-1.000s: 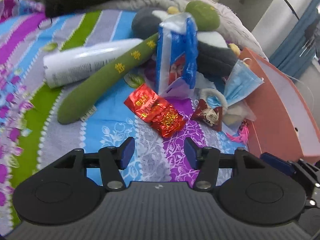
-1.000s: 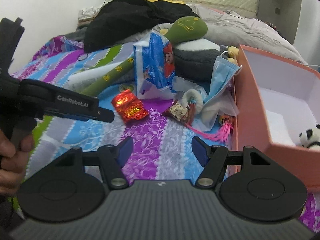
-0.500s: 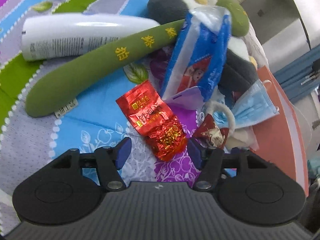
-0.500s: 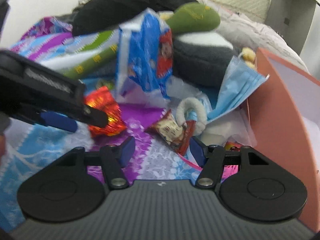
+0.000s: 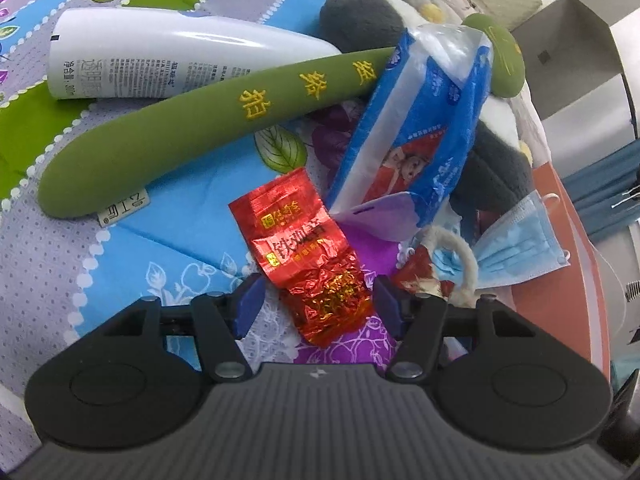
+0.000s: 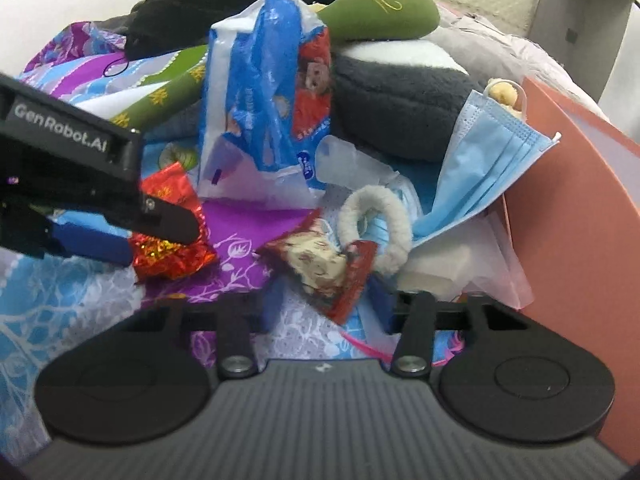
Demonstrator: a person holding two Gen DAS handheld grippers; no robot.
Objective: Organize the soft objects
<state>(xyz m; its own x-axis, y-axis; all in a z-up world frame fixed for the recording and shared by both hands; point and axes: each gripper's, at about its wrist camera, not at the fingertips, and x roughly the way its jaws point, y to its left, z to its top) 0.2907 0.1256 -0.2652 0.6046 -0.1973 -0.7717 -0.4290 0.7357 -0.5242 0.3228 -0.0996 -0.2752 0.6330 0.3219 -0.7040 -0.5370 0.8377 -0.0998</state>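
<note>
My left hand-held gripper and right hand-held gripper, both closing but not yet clamped, straddle the crinkled red foil tea packet and the small red-and-cream snack wrapper to lift them off the bed.

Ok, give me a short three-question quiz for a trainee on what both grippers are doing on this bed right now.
1. True or false: the red foil tea packet lies between the open fingers of the left gripper.
2. Multiple choice: the closing right gripper has which item between its fingers? A) blue face mask B) small red snack packet C) white tube
3. Fill in: the long green plush rests partly over the white ____.

Key: 1 true; 2 B; 3 tube.
</note>
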